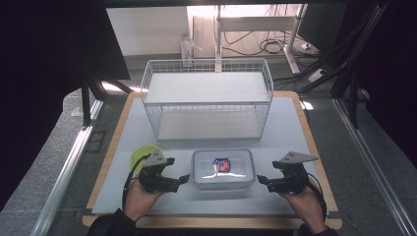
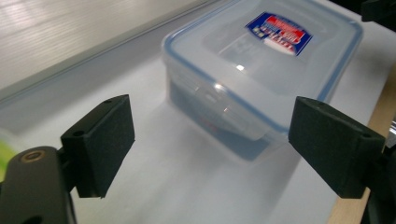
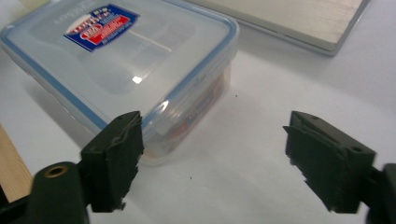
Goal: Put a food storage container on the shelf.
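Since both grippers flank the lidded plastic food container (image 1: pixel 223 168) w/ nothing clamped, the step looks like releasing it or setting up a two-sided grip; to do it well I'd judge each gripper should come in level at the short ends, under the lid rim, closing evenly so the box doesn't skid on the smooth mat

High view: container sits lower centre of frame on the pale mat (image 1: pixel 295 128), in front of the white wire shelf rack (image 1: pixel 206 96). Left gripper (image 1: pixel 186 179) lower left, right gripper (image 1: pixel 260 180) lower right, both just beside the box, not touching. A yellow-green round item (image 1: pixel 140 155) lies behind the left gripper

Left gripper view: jaws wide apart, matte black blocky pads (image 2: pixel 105 140); box upper centre, clear walls, translucent lid w/ blue seal rim, red/blue label (image 2: pixel 279 32), rounded corners

Right gripper view: jaws apart, empty; left pad (image 3: pixel 119 154) close to the box corner (image 3: pixel 196 107), can't tell if touching. Glossy lid, side latch flap, reddish contents faint thru the wall
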A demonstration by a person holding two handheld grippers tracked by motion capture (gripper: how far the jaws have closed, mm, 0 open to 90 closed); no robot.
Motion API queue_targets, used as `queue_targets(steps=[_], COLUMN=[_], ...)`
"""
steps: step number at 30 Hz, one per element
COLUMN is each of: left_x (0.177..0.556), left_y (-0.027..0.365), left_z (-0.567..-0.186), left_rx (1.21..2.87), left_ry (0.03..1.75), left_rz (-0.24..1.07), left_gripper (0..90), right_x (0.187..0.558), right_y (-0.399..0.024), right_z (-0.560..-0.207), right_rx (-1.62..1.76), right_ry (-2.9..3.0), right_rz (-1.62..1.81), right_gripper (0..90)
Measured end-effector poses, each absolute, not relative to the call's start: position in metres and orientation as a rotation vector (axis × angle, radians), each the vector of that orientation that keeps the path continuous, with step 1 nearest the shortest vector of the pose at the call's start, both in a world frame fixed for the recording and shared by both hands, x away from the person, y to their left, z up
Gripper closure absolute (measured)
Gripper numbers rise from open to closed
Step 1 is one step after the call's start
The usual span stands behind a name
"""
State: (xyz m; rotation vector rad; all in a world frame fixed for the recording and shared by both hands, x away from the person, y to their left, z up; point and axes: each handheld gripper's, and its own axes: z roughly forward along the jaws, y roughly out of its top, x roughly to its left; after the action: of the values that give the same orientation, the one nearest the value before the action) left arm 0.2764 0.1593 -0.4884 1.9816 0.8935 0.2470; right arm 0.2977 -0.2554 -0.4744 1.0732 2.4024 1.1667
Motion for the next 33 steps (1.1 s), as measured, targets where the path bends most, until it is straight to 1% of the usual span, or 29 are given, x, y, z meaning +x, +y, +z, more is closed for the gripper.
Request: queue_targets(steps=[7,15,17,23,26,27,28,30,33], left_x=[0.288,0.307,0.311,0.322,0.325,0.327,0.328,0.33,0.328], left_y=[0.146,0.135,0.133,0.127,0.121,0.118,0.119,0.119,0.118], left_z=[-0.491,-0.5,-0.502,-0.51,-0.514,-0.515,-0.515,-0.517,-0.517], left_rx=[2.023,2.033,2.035,2.007,2.003,2.001,1.995,1.982,1.98], left_ry=[0.894,0.932,0.938,0.943,0.937,0.951,0.959,0.983,0.998], left_rz=[0.203,0.117,0.094,-0.061,-0.136,-0.154,-0.163,-0.198,-0.218], left_gripper=[7.5,6.0,5.5,3.0,2.6,0.9,0.0,0.0,0.0], right_x=[0.302,0.316,0.321,0.337,0.346,0.349,0.352,0.354,0.354], right_y=[-0.248,-0.235,-0.231,-0.221,-0.217,-0.216,-0.215,-0.213,-0.215], right_z=[-0.471,-0.481,-0.484,-0.49,-0.494,-0.495,-0.496,-0.497,-0.496], right_rx=[1.036,1.082,1.106,1.151,1.222,1.238,1.256,1.292,1.322], right_ry=[2.45,2.529,2.543,2.653,2.696,2.708,2.72,2.737,2.746], right_rz=[1.243,1.253,1.259,1.267,1.305,1.316,1.328,1.326,1.325], right_gripper=[9.3,4.1,3.8,3.2,4.3,5.0,6.5,5.0,8.3])
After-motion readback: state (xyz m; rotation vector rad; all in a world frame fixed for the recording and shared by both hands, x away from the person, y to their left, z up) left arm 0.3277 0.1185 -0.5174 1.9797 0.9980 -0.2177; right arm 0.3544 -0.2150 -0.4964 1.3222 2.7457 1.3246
